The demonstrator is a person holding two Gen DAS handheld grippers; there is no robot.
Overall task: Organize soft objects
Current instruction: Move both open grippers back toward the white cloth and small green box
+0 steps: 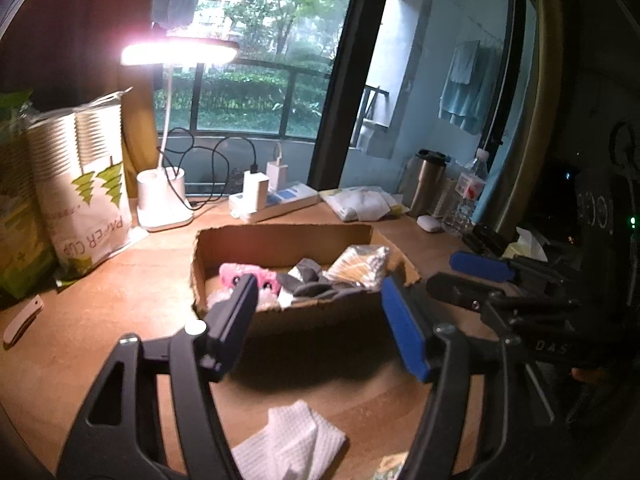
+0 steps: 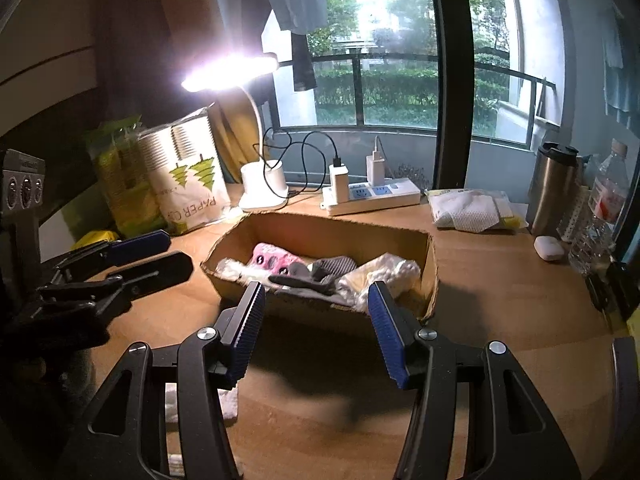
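A brown wooden desk (image 2: 500,300) stands against a tall window with a dark frame; beyond the glass run a balcony rail, hedges and trees, and clothes hang on a line. A lit desk lamp (image 2: 230,70) glares over the far left of the desk, its white base beside a power strip (image 2: 374,200) with two chargers plugged in. A bag of paper cups (image 1: 86,184) leans at the far left, and a steel tumbler (image 2: 554,188), a water bottle (image 2: 604,212) and a small white case stand far right.

The left gripper (image 1: 320,320) hangs above the desk with its jaws parted and nothing between them. The right gripper (image 2: 316,328) is likewise apart and empty; in the left wrist view it shows to the right of the left jaws, well apart from them.

The cardboard box (image 2: 332,232) lies just beyond both sets of jaws, framed in the gap between the fingers. Its long axis runs crosswise to the way the grippers point, one long wall facing them, its open top up. Inside lie a pink item (image 2: 274,260) at the left end, grey socks (image 2: 320,276) in the middle and a clear packet (image 1: 360,266) at the right end.

A white waffle-textured cloth (image 1: 296,444) lies flat on the desk on the near side of the left jaws, below their gap.
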